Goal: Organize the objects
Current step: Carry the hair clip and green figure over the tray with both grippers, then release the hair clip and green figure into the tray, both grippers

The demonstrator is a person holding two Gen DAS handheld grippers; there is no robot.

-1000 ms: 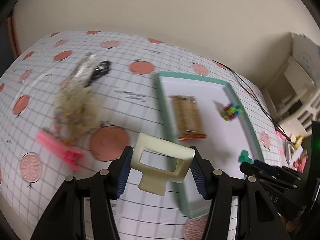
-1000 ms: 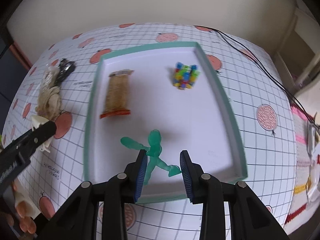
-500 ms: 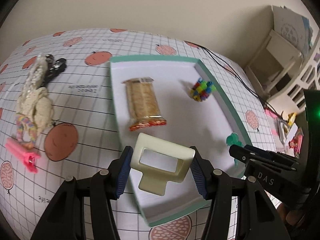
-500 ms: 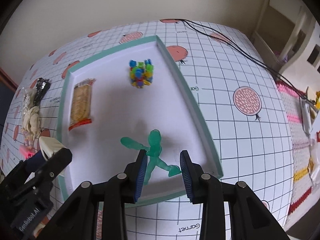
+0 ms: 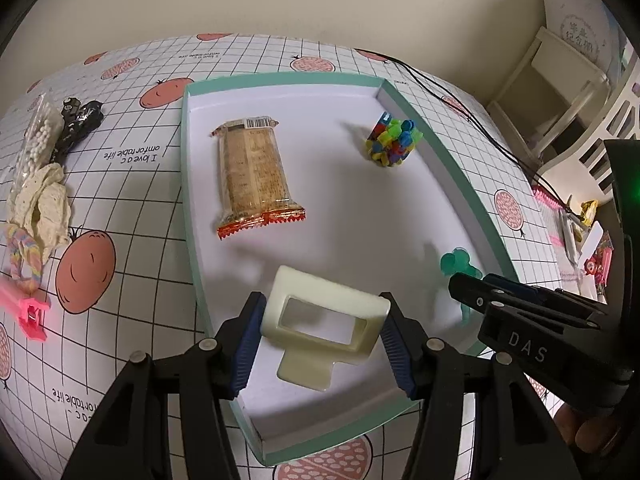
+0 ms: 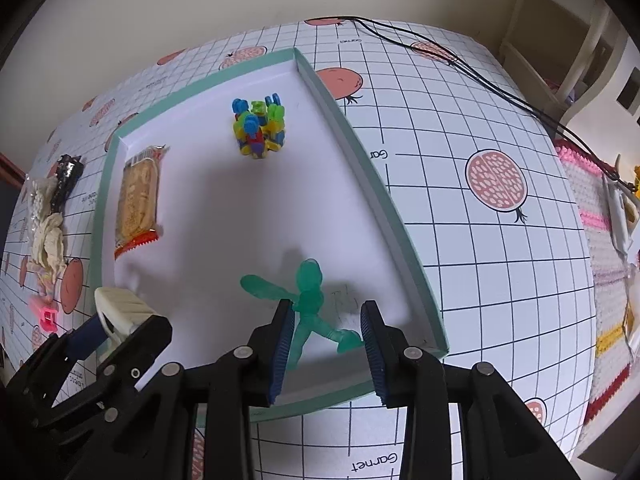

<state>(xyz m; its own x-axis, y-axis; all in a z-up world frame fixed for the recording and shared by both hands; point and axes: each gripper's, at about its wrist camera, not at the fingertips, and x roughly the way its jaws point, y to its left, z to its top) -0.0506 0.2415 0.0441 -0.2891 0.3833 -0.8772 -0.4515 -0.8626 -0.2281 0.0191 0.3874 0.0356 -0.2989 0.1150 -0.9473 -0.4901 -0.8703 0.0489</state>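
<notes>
Tray (image 5: 188, 184) now sits under your left gripper (image 5: 322, 340), clamped on the cream clip (image 5: 320, 320); your right gripper (image 6: 326, 334) still pinches the green figure (image 6: 310, 300).

Cream wall (image 5: 320, 0), white shelving (image 5: 560, 92)

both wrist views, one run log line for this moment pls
left gripper: holds cream clip over tray | right gripper: holds green figure over tray | neither released

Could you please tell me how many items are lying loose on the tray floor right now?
2: the snack packet toward its left side, and the colourful block cluster near the far right wall of the tray.
</notes>
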